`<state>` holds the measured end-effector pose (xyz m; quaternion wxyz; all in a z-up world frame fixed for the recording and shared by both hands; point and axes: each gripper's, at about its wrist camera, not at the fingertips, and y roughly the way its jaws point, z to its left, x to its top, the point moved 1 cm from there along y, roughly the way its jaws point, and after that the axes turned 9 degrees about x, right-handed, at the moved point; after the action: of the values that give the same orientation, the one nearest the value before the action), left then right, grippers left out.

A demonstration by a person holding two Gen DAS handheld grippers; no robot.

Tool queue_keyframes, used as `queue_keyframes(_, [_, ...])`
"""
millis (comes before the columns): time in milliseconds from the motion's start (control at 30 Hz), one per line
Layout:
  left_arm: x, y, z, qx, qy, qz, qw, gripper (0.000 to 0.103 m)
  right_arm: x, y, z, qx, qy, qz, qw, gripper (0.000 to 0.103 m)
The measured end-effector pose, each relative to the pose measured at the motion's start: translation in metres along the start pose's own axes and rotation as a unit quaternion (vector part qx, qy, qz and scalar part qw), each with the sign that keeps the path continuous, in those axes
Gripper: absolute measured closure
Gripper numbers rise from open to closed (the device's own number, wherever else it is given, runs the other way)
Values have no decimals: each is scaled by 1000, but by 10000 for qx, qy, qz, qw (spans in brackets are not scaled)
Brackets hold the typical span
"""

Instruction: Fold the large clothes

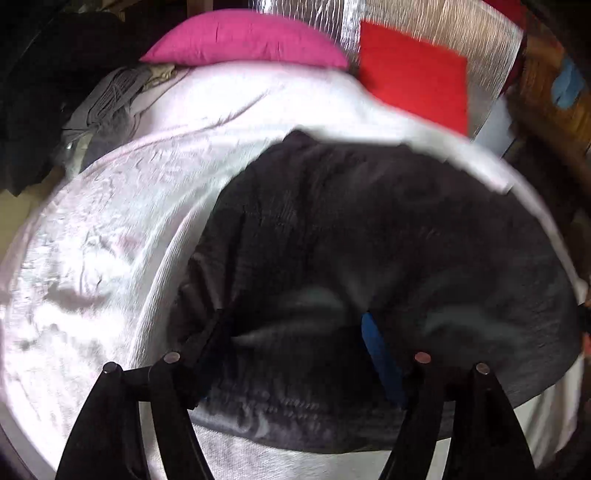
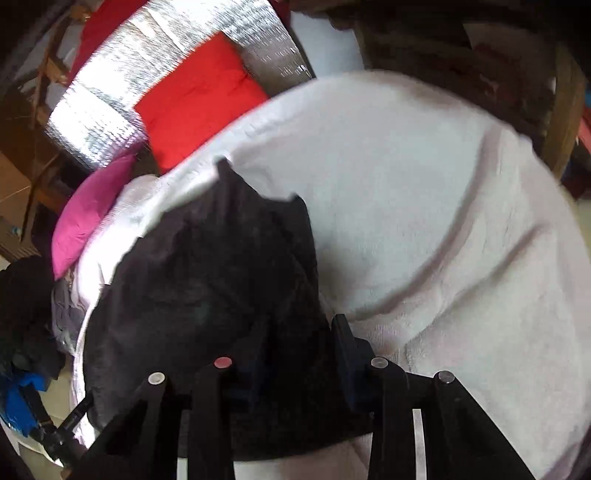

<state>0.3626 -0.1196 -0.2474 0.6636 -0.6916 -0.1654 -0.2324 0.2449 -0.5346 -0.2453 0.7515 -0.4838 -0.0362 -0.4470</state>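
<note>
A dark grey garment [image 1: 369,229] lies spread on a white towel-covered surface [image 1: 110,240]. My left gripper [image 1: 295,332] hovers at the garment's near edge; its left finger [image 1: 214,332] and blue-padded right finger [image 1: 376,343] stand apart with dark cloth bunched between them. In the right wrist view the same garment [image 2: 207,288] lies left of centre on the white cover [image 2: 424,206]. My right gripper [image 2: 299,343] stands at its near right edge, the fingers [image 2: 343,339] apart with cloth over and between them. Both views are motion-blurred.
A pink cushion [image 1: 243,44] and a red cushion [image 1: 413,77] lean on a silver foil-covered backing [image 1: 332,18] at the far side. Grey and dark clothes [image 1: 110,99] are heaped at the far left. The left gripper shows at the lower left [image 2: 26,402].
</note>
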Motion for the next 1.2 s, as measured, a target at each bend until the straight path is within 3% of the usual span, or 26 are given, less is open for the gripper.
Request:
queue_keyframes(100, [8, -6, 2, -92, -151, -82, 9998, 29, 15, -12, 24, 103, -244, -343, 9991, 59])
queue_keyframes(167, [10, -2, -1, -76, -84, -60, 9999, 27, 26, -5, 47, 87, -478, -473, 9977, 47])
queue_keyframes(233, [9, 14, -8, 114, 85, 133, 9998, 23, 29, 7, 56, 26, -637, -500, 9967, 47])
queue_keyframes(333, [8, 31, -16, 567, 392, 148, 9975, 7, 39, 67, 55, -354, -467, -73, 9983, 49])
queue_keyframes(367, [9, 31, -15, 531, 372, 157, 9978, 7, 38, 91, 46, -560, -372, 203, 9975, 49])
queue_keyframes(500, [18, 15, 0, 205, -22, 5, 9998, 7, 39, 85, 57, -707, -510, 233, 9959, 49])
queue_keyframes(567, [23, 5, 8, 193, -169, -173, 9995, 7, 49, 69, 68, -444, -437, 10, 9981, 49])
queue_keyframes(700, [30, -3, 23, 520, -366, -462, 9969, 7, 83, 68, 105, -537, -908, -495, 9932, 49])
queue_keyframes(833, [36, 25, 45, 880, -438, -118, 9951, 7, 103, 117, 111, -700, -948, -27, 9930, 50])
queue_keyframes(900, [35, 43, 48, 1110, -413, 247, 9927, 7, 105, 150, 87, -975, -604, 415, 9925, 63])
queue_keyframes(933, [34, 52, 49, 1028, -392, 394, 9932, 6, 102, 160, 70, -1080, -343, 576, 9919, 65])
queue_keyframes(1000, [33, 55, 51, 914, -506, 427, 9936, 6, 97, 158, 53, -789, 6, 412, 9960, 66])
queue_keyframes(1067, [36, 46, 47, 923, -374, 281, 9946, 7, 91, 141, 60, -751, -72, 342, 9966, 66])
queue_keyframes(1133, [35, 26, 43, 1031, -233, -68, 9944, 7, 80, 119, 65, -581, -217, 285, 9977, 63])
queue_keyframes(1200, [32, 6, 38, 909, -119, -421, 9949, 7, 61, 83, 65, -379, -263, 60, 9989, 63])
